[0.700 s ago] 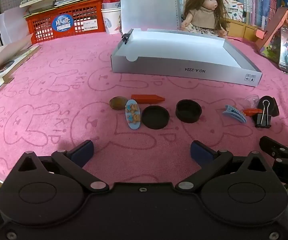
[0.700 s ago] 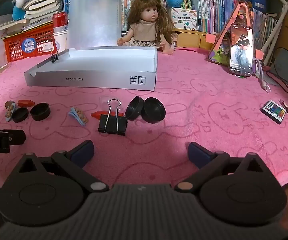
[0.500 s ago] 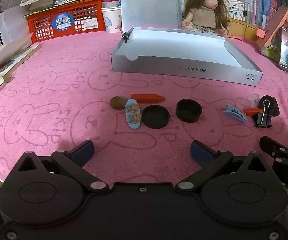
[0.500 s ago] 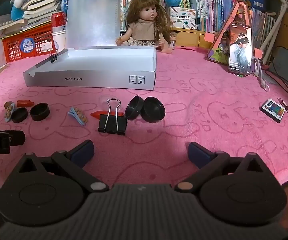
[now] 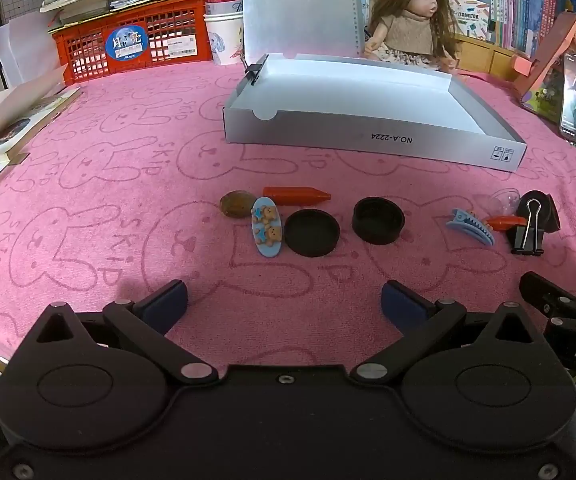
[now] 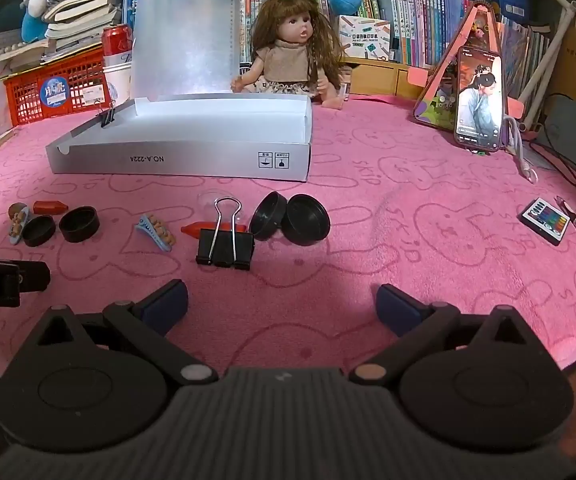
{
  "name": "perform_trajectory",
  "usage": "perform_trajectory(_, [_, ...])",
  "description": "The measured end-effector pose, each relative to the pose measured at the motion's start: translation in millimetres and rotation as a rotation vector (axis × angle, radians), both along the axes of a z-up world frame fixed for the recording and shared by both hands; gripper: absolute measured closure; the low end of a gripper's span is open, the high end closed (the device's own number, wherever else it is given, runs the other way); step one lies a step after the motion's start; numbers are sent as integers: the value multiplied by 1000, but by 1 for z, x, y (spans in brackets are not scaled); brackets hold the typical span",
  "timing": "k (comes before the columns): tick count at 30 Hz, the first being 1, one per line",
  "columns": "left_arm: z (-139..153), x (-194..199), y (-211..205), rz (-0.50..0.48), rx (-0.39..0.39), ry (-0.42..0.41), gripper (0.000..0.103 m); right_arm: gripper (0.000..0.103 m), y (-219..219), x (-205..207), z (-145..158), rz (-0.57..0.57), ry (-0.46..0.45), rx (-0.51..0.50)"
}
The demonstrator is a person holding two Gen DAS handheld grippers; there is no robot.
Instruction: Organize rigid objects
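Jaws of the left gripper [image 5: 283, 300] stood spread wide with nothing between them, only pink cloth [image 5: 87, 168] of the counter below. Jaws of the right gripper [image 6: 281, 302] were released as wide, likewise empty.

Just ahead of the left gripper lay a flat black lid [image 5: 312, 232], touching a blue oval clip with two bears [image 5: 266, 226] on its left. A brown round piece [image 5: 237, 204] sat just behind that clip, beside an orange crayon [image 5: 296, 196]. A black cup-like cap [image 5: 378, 220] stood near the lid's right. Farther right were a blue claw hair clip [image 5: 470, 230], a second orange crayon [image 5: 504, 222] and a black binder clip [image 5: 528, 236].

From the right wrist view that binder clip [image 6: 225, 246] was nearest the right gripper, its wire handles upright, the crayon [image 6: 199, 229] just behind it. Two black round lids [image 6: 292, 222] leaned together beside it on the right.

Beyond the row lay the open grey box [image 5: 368, 140], well apart from the small things, with a small binder clip [image 6: 107, 118] on its left wall. A doll [image 6: 292, 56] sat behind it, a red basket [image 5: 135, 40] to the left, a phone [image 6: 480, 100] propped at the right.
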State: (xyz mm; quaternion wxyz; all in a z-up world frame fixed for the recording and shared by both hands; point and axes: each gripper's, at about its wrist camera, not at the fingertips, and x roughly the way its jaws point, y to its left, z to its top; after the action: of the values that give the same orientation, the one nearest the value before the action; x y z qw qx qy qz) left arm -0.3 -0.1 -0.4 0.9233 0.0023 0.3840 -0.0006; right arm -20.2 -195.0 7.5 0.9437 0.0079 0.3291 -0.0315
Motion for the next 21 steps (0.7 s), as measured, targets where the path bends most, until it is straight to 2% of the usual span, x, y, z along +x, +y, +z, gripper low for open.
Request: perform_trajectory(21, [0, 0, 0, 1, 1, 3, 0, 0, 1, 1, 0, -2, 5, -4])
